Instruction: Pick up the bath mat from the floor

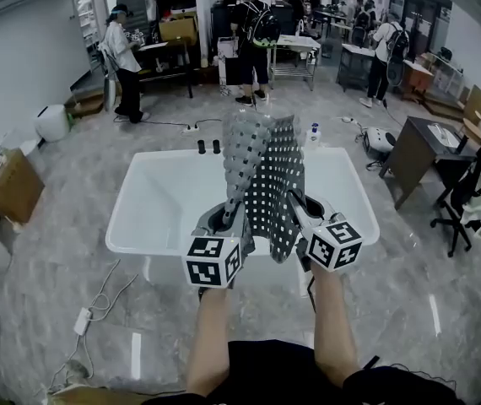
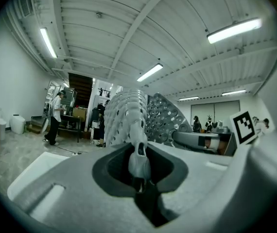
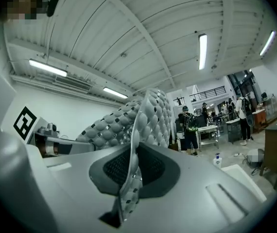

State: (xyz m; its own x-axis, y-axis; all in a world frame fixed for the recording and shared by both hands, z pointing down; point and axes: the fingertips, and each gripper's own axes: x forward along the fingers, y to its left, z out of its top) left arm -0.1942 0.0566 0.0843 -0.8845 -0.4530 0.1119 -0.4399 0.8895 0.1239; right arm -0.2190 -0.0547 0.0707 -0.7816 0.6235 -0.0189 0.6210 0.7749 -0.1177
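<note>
Your left gripper (image 2: 139,166) is pinched shut on one edge of the mat (image 1: 266,171), and your right gripper (image 3: 128,178) is pinched shut on the other edge. Only a thin bit of mat sits in each pair of jaws, so squeeze tight and let neither one loosen. The mat is up in the air between the two grippers, bent in the middle, with its holes and bumps showing. It is over the white tub (image 1: 131,218), not on the floor (image 1: 46,260), so I think the lift is nearly done. Move both hands together at the same speed, so the mat does not twist or slip out of one side. Hold the grippers close enough that the mat is loose, not stretched. Watch the end of the mat near the tub rim, since it could catch there. Go slow and smooth, because the mat looks bendy and may swing.
</note>
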